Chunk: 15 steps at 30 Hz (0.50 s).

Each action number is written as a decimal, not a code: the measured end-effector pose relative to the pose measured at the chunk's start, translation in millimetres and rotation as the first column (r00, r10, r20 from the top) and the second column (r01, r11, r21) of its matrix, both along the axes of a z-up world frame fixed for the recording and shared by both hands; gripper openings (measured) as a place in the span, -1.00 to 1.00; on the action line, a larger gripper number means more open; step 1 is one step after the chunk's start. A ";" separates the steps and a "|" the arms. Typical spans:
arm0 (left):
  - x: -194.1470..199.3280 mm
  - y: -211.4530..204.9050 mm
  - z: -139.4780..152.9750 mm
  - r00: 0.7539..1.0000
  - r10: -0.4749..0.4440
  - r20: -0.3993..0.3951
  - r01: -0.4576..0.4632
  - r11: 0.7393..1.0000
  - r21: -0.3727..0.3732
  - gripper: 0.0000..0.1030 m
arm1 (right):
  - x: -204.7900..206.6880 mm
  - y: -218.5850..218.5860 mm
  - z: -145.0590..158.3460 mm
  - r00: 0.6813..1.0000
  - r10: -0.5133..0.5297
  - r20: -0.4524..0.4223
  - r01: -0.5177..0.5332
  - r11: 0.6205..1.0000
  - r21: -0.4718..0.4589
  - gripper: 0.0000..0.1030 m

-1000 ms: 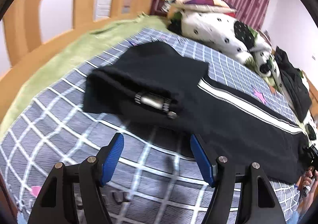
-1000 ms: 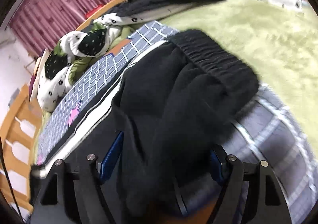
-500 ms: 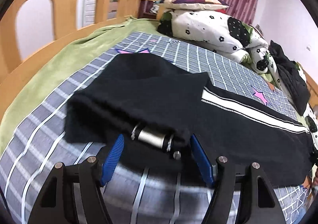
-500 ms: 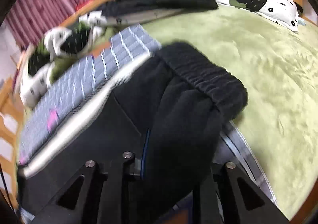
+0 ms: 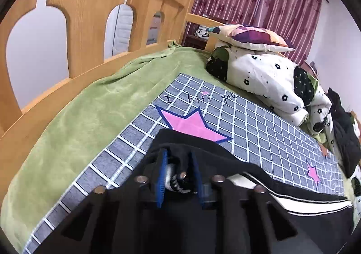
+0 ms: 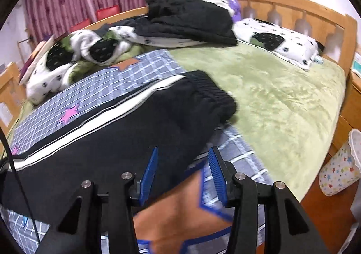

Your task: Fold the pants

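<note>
Grid-patterned grey blanket (image 5: 259, 123) over green bedspread (image 5: 74, 118); star-printed, perhaps paper, bin (image 6: 340, 168) beside bed.

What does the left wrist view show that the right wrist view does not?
Only left wrist: the left gripper, jaws just closing, clamped on the black pants' hem with its metal zipper pull. Only right wrist: the right gripper, jaws just opening, unclamped at the elastic waistband. Both: the black white-striped pants on the grey checked blanket.
</note>
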<state>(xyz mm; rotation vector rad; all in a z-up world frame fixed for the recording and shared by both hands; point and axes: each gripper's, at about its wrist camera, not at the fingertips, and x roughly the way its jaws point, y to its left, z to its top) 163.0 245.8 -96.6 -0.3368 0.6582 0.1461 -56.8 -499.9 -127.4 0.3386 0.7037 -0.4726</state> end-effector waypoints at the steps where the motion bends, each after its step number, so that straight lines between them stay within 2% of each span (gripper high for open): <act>1: -2.3 4.7 4.7 1.000 0.023 -0.006 -0.023 0.999 0.027 -0.36 | 4.4 7.3 -0.4 1.000 0.013 -0.001 -0.013 1.000 -0.005 -0.11; 2: -5.7 6.8 8.5 0.999 0.040 -0.005 -0.040 0.998 0.053 -0.20 | 8.1 18.0 0.6 1.000 0.031 -0.001 -0.031 1.000 -0.006 -0.11; 3: -8.7 9.1 10.2 0.999 0.050 0.002 -0.050 0.997 0.065 0.13 | 12.8 29.3 1.5 0.999 0.054 0.004 -0.054 0.999 -0.001 -0.11; 4: -14.7 13.0 14.2 0.998 0.055 0.013 -0.055 0.996 0.065 0.29 | 18.0 40.3 1.6 0.997 0.077 0.009 -0.077 0.997 0.004 -0.11; 5: -21.7 16.5 17.3 0.999 0.040 0.022 -0.041 0.998 0.046 0.35 | 22.4 49.8 1.2 0.995 0.095 0.011 -0.096 0.995 0.008 -0.11; 9: -58.3 17.5 9.5 0.997 -0.074 -0.018 0.073 0.994 -0.087 0.35 | 38.4 84.8 -4.6 0.986 0.165 0.007 -0.165 0.986 0.019 -0.11; 11: -86.9 13.7 -12.7 0.989 -0.142 -0.027 0.132 0.962 -0.238 0.35 | 42.0 99.5 -6.9 0.981 0.194 0.011 -0.194 0.981 0.026 -0.11; 15: -125.6 -2.0 -59.4 0.987 -0.155 -0.035 0.128 0.907 -0.402 0.32 | 44.6 119.9 -13.0 0.973 0.230 0.008 -0.230 0.972 0.043 -0.11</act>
